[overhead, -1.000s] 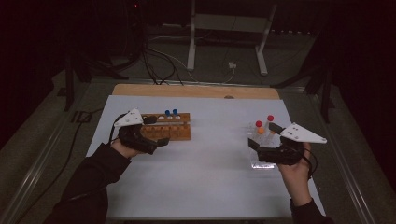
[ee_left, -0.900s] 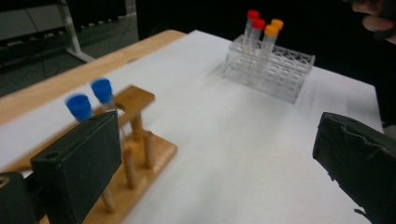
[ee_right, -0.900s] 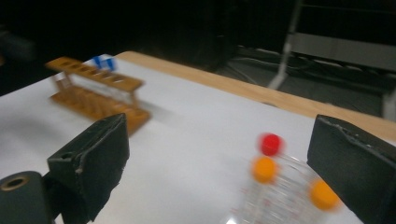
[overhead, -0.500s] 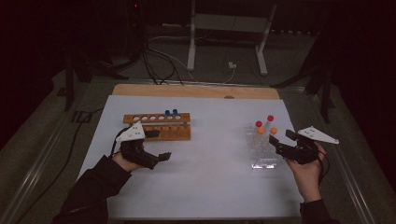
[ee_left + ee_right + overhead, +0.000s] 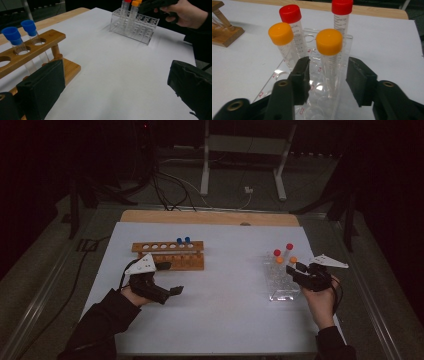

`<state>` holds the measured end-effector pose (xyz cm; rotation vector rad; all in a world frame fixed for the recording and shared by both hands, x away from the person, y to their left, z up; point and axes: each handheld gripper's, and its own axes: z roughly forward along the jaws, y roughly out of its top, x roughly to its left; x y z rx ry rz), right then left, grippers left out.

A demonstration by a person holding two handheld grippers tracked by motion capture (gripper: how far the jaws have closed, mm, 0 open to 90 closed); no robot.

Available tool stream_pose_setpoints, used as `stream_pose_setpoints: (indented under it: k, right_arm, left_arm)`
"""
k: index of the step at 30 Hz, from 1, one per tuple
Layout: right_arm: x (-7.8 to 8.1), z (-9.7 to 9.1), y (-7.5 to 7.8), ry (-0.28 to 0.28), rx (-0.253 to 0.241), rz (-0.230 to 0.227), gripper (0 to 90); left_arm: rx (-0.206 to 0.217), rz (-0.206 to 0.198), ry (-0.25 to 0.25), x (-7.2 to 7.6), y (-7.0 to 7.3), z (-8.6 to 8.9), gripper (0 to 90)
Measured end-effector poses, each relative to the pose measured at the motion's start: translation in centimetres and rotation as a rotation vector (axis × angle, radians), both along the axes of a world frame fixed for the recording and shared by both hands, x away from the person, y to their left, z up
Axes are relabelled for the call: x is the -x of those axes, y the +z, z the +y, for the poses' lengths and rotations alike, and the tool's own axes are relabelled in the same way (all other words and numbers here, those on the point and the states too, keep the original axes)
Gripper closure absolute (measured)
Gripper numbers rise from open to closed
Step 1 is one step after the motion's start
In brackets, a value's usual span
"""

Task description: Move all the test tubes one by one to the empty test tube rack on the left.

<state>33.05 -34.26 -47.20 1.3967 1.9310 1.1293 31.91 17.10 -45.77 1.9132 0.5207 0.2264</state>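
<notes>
A clear plastic rack (image 5: 280,287) at the right holds two red-capped tubes (image 5: 289,246) and two orange-capped ones. My right gripper (image 5: 294,268) reaches in from the right. In the right gripper view its jaws (image 5: 329,65) flank the nearer orange-capped tube (image 5: 329,42). They have just been closing, with the tube between them, and a gap still shows on each side. A wooden rack (image 5: 167,255) at the left carries two blue-capped tubes (image 5: 182,240). My left gripper (image 5: 170,279) hovers in front of it, open and holding nothing (image 5: 117,85).
White paper (image 5: 225,295) covers the table, with a wooden edge (image 5: 210,217) at the back. The wooden rack (image 5: 32,47) sits close beside my left jaw. Cables and metal stand legs (image 5: 205,170) lie on the floor behind the table.
My right gripper has sunk toward the clear rack and its jaws have narrowed around the orange-capped tube. My left gripper has drifted slightly down and away from the wooden rack.
</notes>
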Motion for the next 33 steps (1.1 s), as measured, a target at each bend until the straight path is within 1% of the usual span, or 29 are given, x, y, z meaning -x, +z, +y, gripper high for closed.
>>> stream_pose_setpoints:
  k: [5, 6, 9, 11, 13, 16, 18, 20, 27, 30, 33]
  right_arm:
    - [-0.5, 0.4, -0.3, 0.001, 0.022, 0.011, 64.8]
    - [-0.5, 0.4, -0.3, 0.002, 0.025, 0.01, 67.3]
    - [-0.5, 0.5, -0.3, -0.011, 0.04, 0.009, 72.8]
    - [-0.5, 0.3, -0.3, -0.015, 0.039, 0.008, 73.6]
    - [-0.4, 0.4, -0.2, -0.014, 0.053, 0.005, 74.0]
    - [-0.3, 0.5, 0.1, -0.015, 0.06, -0.012, 74.2]
    - [-0.2, 0.4, 0.6, -0.017, 0.053, -0.026, 74.3]
    - [0.1, 0.4, 1.3, -0.015, 0.059, -0.041, 74.4]
    - [1.0, 0.1, 3.8, -0.013, 0.05, -0.098, 74.5]
    - [1.3, 0.1, 5.0, -0.017, 0.06, -0.123, 74.5]
    - [1.8, 0.3, 6.3, -0.008, 0.065, -0.145, 74.5]
  left_arm:
    - [0.002, 0.005, -0.005, 0.0, 0.0, 0.0, 2.2]
    - [-0.003, 0.001, 0.0, 0.0, 0.0, -0.1, 2.2]
    - [-0.003, 0.002, 0.001, 0.0, -0.1, 0.0, 2.2]
    - [0.001, 0.009, 0.0, -0.1, -0.1, 0.1, 2.2]
    - [0.002, 0.011, -0.002, -0.1, -0.1, 0.1, 2.2]
    - [0.002, 0.012, -0.004, -0.1, -0.1, 0.1, 2.2]
    - [0.001, 0.013, -0.005, -0.1, -0.1, 0.1, 2.2]
    - [0.001, 0.013, -0.005, -0.1, -0.1, 0.0, 2.2]
    - [0.001, 0.017, -0.014, 0.0, 0.1, 0.0, 2.2]
    - [0.0, 0.017, -0.02, 0.0, 0.2, -0.1, 2.2]
    - [-0.001, 0.017, -0.026, 0.1, 0.4, -0.2, 2.2]
